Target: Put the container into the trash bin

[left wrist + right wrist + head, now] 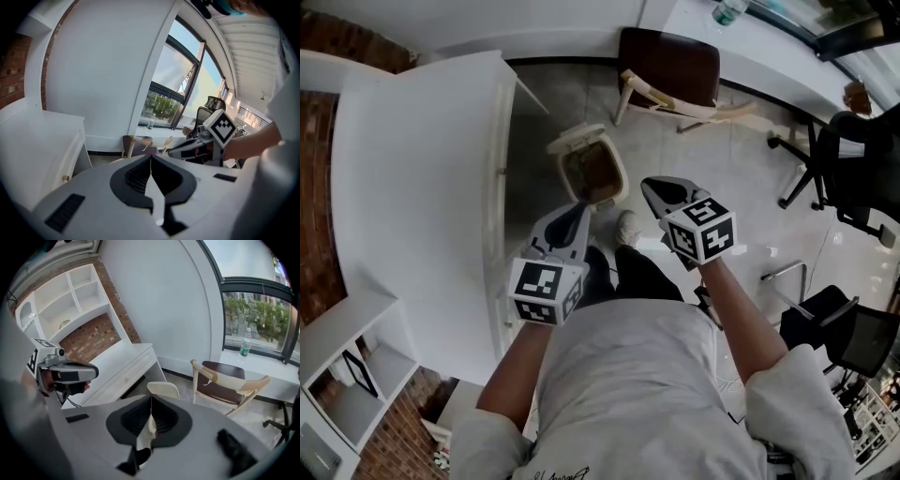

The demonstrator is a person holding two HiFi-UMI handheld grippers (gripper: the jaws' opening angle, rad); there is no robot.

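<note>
Your left gripper point(151, 164), right gripper point(151, 401): jaws pressed together, empty. Trash bin point(592, 173): cream, rounded. The head view shows its brown interior, the right gripper view only its lid point(163, 389).

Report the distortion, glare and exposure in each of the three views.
Head view: the fisheye bows the white desk edge, and light glares off the floor at right. Left gripper view: black vignette at the corners, and the window is washed out pale in its upper panes. Right gripper view: the shelves curve strongly, while the window shows trees clearly.
</note>
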